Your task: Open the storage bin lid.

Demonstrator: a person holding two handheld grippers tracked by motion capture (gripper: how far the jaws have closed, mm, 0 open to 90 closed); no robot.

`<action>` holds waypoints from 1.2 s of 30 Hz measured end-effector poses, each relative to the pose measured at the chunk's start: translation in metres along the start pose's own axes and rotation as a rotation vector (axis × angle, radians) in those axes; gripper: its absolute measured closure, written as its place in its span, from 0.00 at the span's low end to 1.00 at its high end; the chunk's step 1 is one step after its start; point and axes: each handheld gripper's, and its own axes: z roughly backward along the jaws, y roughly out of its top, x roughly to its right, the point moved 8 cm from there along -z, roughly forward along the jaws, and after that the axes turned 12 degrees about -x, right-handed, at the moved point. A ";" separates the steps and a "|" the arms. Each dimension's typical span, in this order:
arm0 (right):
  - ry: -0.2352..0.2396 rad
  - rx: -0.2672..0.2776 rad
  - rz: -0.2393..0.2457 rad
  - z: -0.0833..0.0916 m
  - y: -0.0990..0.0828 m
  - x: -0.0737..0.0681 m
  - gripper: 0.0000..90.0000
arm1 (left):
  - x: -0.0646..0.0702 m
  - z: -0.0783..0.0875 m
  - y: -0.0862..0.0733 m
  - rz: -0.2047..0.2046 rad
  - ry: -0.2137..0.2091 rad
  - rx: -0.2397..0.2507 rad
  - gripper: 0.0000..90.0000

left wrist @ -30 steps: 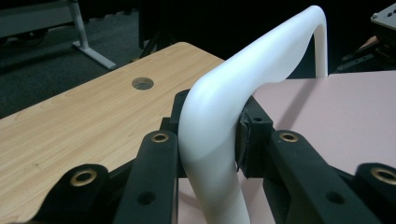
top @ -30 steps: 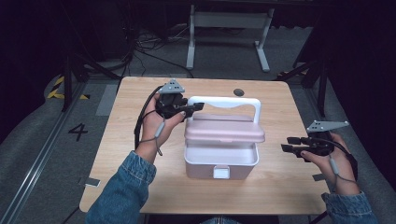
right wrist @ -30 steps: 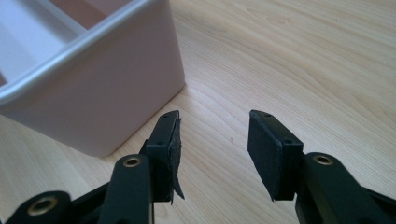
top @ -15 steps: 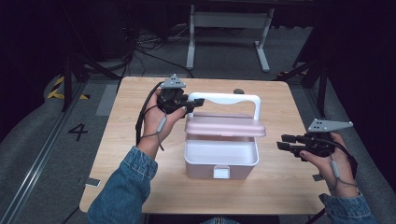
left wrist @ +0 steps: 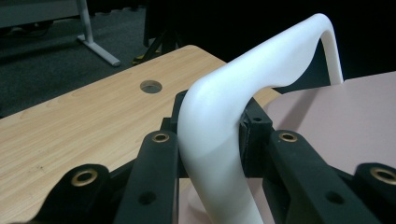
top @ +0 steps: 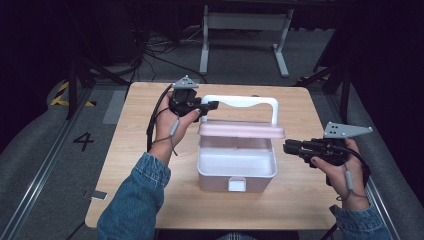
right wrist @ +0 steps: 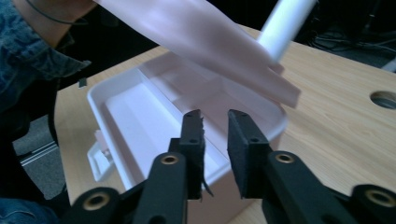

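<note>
Clamping left gripper (left wrist: 210, 140) on white handle (left wrist: 261, 70), right gripper (right wrist: 215, 122) narrowly parted beside box (top: 235, 172).

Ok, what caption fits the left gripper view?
Left tongs clamp the white handle, lifting the pink lid.

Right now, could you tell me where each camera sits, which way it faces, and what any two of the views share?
High view: above the person's side, facing forward and down on the wooden table; forearms, left gripper, right gripper.
Left gripper view: on that gripper, along its jaws, which are clamped on the white handle.
Right gripper view: on the right gripper, its jaws slightly apart, facing the open white box; a denim sleeve.
Shared: all three show handle and pink lid.
</note>
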 end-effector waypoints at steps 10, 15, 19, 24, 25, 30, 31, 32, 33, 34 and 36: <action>0.014 0.076 0.033 -0.003 0.014 -0.011 1.00 | -0.001 -0.001 0.001 0.003 0.009 0.002 0.81; 0.007 0.091 0.035 -0.006 0.017 -0.012 1.00 | -0.001 -0.001 0.001 0.005 0.005 0.003 0.81; -0.003 0.099 0.040 -0.008 0.018 -0.010 1.00 | -0.001 -0.001 0.001 0.008 0.001 -0.006 0.81; -0.007 0.108 0.041 -0.009 0.020 -0.010 1.00 | -0.003 -0.002 0.000 0.012 0.006 -0.008 0.76; -0.009 0.108 0.042 -0.009 0.020 -0.010 1.00 | -0.003 -0.002 0.000 0.013 0.010 -0.007 0.73; -0.013 0.107 0.044 -0.009 0.021 -0.009 1.00 | -0.006 0.000 -0.005 0.013 0.028 -0.024 0.59; -0.014 0.107 0.044 -0.009 0.021 -0.009 1.00 | -0.007 0.000 -0.006 0.009 0.033 -0.024 0.58; -0.015 0.106 0.044 -0.010 0.022 -0.009 1.00 | -0.007 0.000 -0.007 0.011 0.037 -0.026 0.56; -0.017 0.108 0.047 -0.010 0.022 -0.008 1.00 | -0.007 0.001 -0.009 0.004 0.043 -0.029 0.54; -0.020 0.108 0.050 -0.010 0.023 -0.008 1.00 | -0.008 0.003 -0.010 0.001 0.053 -0.030 0.52; -0.023 0.107 0.050 -0.009 0.023 -0.008 1.00 | -0.009 0.005 -0.012 -0.004 0.067 -0.030 0.50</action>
